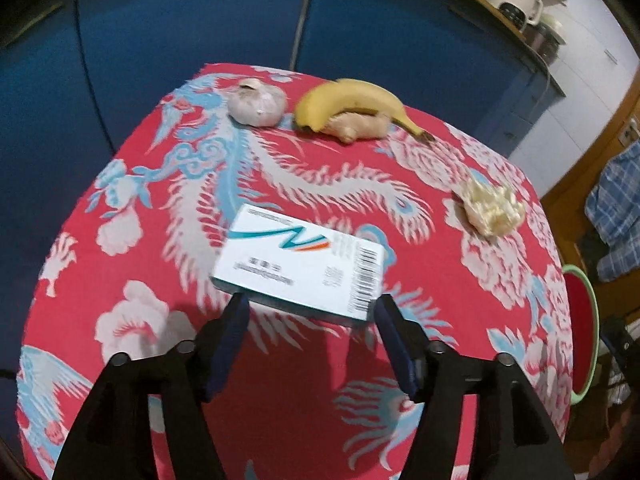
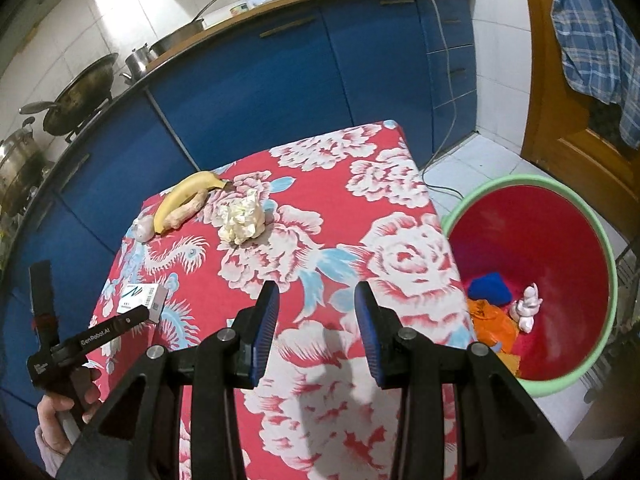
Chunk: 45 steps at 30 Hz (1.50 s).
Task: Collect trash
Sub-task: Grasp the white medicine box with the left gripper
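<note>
A white cardboard box (image 1: 298, 264) with a teal logo and barcode lies on the red flowered tablecloth (image 1: 280, 380). My left gripper (image 1: 310, 304) is open, its fingertips on either side of the box's near edge; the box also shows in the right wrist view (image 2: 141, 297). A crumpled pale paper ball (image 1: 492, 208) lies to the right on the cloth (image 2: 242, 220). My right gripper (image 2: 316, 292) is open and empty above the cloth. A red basin with a green rim (image 2: 600, 264) stands on the floor to the right and holds blue, orange and white scraps.
A banana (image 1: 348, 100), a ginger root (image 1: 356, 124) and a garlic bulb (image 1: 258, 102) lie at the table's far edge. Blue cabinets (image 2: 280, 72) stand behind the table. A cable (image 2: 452, 100) runs down to the floor. A wooden door (image 2: 560, 140) is at right.
</note>
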{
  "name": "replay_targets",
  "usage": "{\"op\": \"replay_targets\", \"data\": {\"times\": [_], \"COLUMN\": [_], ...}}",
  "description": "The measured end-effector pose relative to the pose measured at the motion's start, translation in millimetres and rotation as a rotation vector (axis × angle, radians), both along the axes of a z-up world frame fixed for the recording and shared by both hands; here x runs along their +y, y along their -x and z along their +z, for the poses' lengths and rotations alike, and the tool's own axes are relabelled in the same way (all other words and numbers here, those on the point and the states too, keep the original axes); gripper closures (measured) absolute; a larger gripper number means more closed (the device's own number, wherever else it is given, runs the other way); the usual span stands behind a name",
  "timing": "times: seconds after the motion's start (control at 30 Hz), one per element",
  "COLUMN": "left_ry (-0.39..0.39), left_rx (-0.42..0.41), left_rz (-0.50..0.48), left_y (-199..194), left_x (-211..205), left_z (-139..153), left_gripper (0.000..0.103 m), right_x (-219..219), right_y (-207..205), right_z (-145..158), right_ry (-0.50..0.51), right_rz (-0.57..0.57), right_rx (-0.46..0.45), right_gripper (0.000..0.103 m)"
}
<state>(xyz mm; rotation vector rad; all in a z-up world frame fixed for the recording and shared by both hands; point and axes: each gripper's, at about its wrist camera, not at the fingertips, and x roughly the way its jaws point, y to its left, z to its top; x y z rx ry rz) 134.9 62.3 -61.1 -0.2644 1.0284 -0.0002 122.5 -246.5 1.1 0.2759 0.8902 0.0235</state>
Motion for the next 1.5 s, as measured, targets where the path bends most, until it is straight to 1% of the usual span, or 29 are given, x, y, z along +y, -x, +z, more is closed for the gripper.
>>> {"op": "replay_targets", "data": {"times": [0.13, 0.2, 0.27, 0.43, 0.6, 0.63, 0.67, 0.77, 0.9, 1.0, 1.1, 1.27, 1.5], "left_ry": [0.023, 0.041, 0.062, 0.097, 0.108, 0.11, 0.1, 0.078, 0.045, 0.043, 0.05, 0.011, 0.025], "left_rx": [0.014, 0.022, 0.025, 0.032, 0.029, 0.034, 0.034, 0.036, 0.032, 0.038, 0.048, 0.061, 0.037], "left_rz": [0.046, 0.078, 0.108, 0.159, 0.187, 0.185, 0.183, 0.164, 0.116, 0.083, 0.034, -0.033, -0.043], "left_y": [-2.6, -5.3, -9.7, -24.5, -43.9, -47.7, -51.2, -59.6, -68.4, -69.2, -64.7, -51.9, -20.6], "left_x": [13.1, 19.8, 26.1, 33.2, 32.6, 30.6, 27.8, 17.0, 1.9, -4.9, -9.2, -13.5, -2.6], "left_z": [-2.0, -2.5, -3.0, -6.0, -5.0, -5.7, -5.8, -6.7, -7.9, -7.5, -6.9, -4.0, 10.7], "left_gripper": [0.034, 0.032, 0.031, 0.031, 0.031, 0.031, 0.028, 0.026, 0.026, 0.026, 0.026, 0.026, 0.026], "right_x": [8.2, 12.4, 17.5, 28.7, 31.7, 31.0, 30.9, 31.0, 31.8, 32.4, 31.9, 31.7, 29.3], "right_y": [-11.1, -17.2, -24.0, -34.1, -39.5, -40.4, -41.5, -45.4, -49.1, -49.2, -49.2, -47.6, -44.1], "right_z": [-3.4, -5.0, -7.6, -13.4, -19.1, -19.8, -20.7, -23.5, -26.6, -27.3, -27.5, -27.5, -26.7], "right_ry": [0.005, 0.006, 0.006, 0.004, 0.007, 0.006, 0.006, 0.006, 0.004, 0.004, 0.002, -0.002, -0.006], "right_rz": [0.022, 0.033, 0.041, 0.067, 0.071, 0.07, 0.069, 0.067, 0.071, 0.075, 0.073, 0.075, 0.069], "right_rx": [0.011, 0.014, 0.019, 0.033, 0.049, 0.051, 0.054, 0.063, 0.072, 0.073, 0.072, 0.072, 0.069], "right_gripper": [0.062, 0.059, 0.058, 0.058, 0.058, 0.058, 0.058, 0.058, 0.058, 0.058, 0.058, 0.058, 0.058]}}
